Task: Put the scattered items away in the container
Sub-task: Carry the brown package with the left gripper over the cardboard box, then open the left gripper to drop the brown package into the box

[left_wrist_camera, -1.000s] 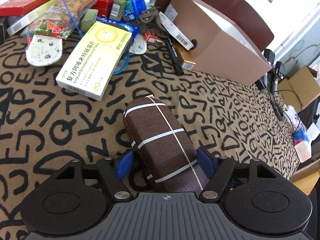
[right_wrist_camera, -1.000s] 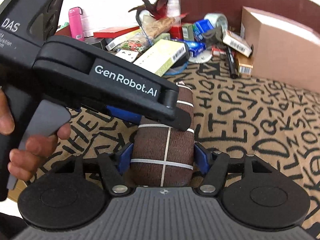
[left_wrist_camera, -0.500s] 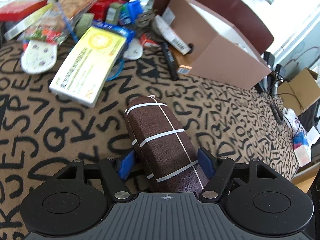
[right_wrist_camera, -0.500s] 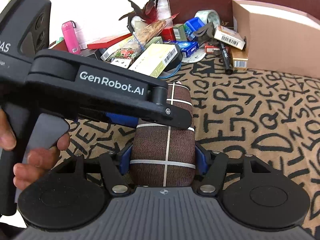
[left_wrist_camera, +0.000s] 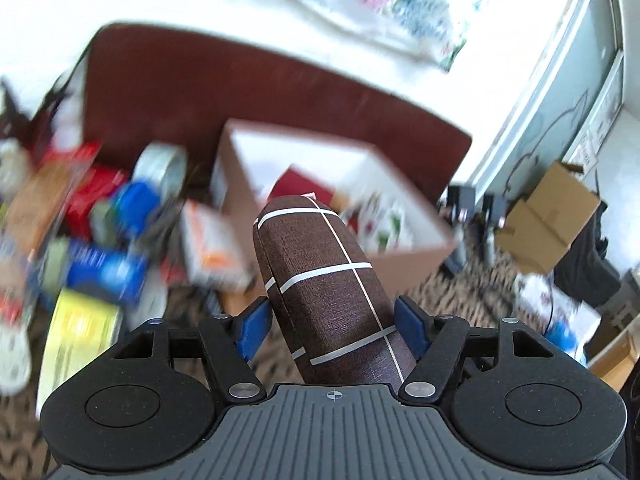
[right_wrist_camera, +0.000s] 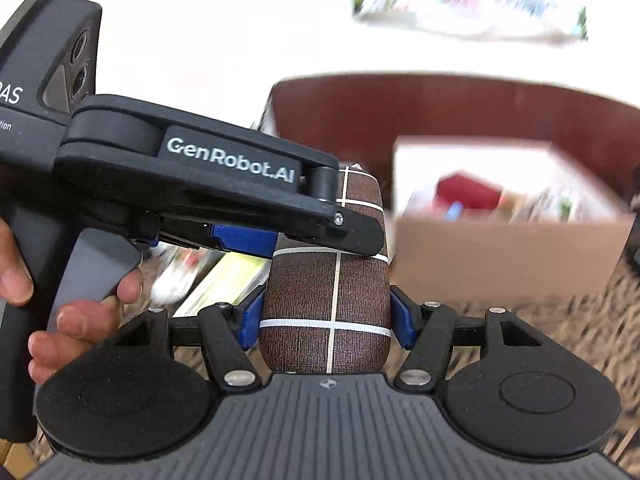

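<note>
Left wrist view: the left gripper (left_wrist_camera: 331,324) clamps its fingers on the brown case (left_wrist_camera: 328,280), as does the right gripper (right_wrist_camera: 325,320) (both pinching). Ahead of the fingers sits the open cardboard box (left_wrist_camera: 400,260); blurred clutter (left_wrist_camera: 120,240) lies left.

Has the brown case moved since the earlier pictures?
Yes. The brown case, held by both grippers, has risen off the lettered cloth toward the cardboard box, whose open inside now shows beyond its tip.

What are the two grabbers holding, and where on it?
Both hold the brown case. The left gripper and the right gripper each squeeze its long sides. In the right wrist view, the left sits farther along it.
</note>
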